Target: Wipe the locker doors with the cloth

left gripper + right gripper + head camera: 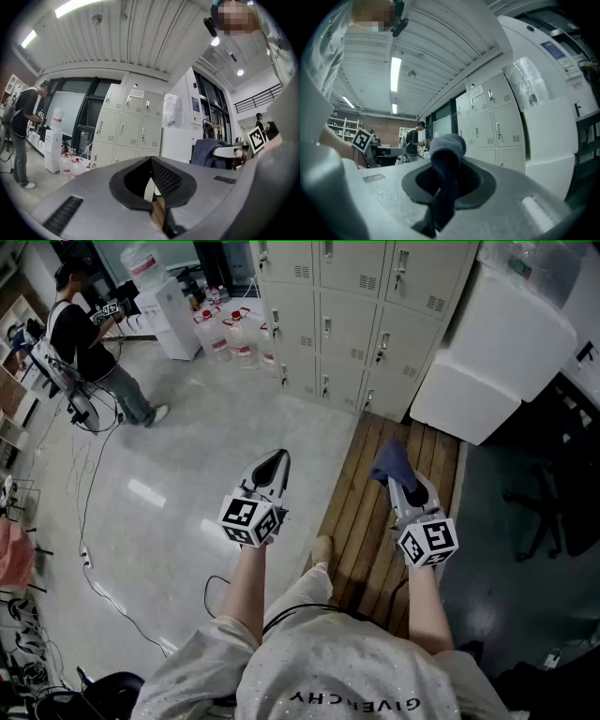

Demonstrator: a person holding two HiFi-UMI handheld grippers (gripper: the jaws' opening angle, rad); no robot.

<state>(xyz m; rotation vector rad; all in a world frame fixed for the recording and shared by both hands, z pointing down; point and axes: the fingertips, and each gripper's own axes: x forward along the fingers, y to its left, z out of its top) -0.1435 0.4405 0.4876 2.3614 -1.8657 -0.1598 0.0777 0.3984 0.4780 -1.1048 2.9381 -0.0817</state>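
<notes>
The grey lockers [361, 306] stand ahead in a block of several doors with small handles; they also show in the left gripper view [129, 129] and the right gripper view [494, 124]. My right gripper [401, 476] is shut on a dark blue cloth [391, 463], which sticks up past the jaw tips [446, 157]. The cloth hangs in the air over the wooden floor, well short of the lockers. My left gripper [273, 465] is shut with nothing in it [157, 201], held level with the right one over the pale floor.
A large white machine [492, 357] stands right of the lockers. Wooden decking [375, 521] leads to them. Water jugs [230, 334] and a dispenser [164, 306] sit left of the lockers. A person [89, 343] stands far left, with cables [94, 521] across the floor.
</notes>
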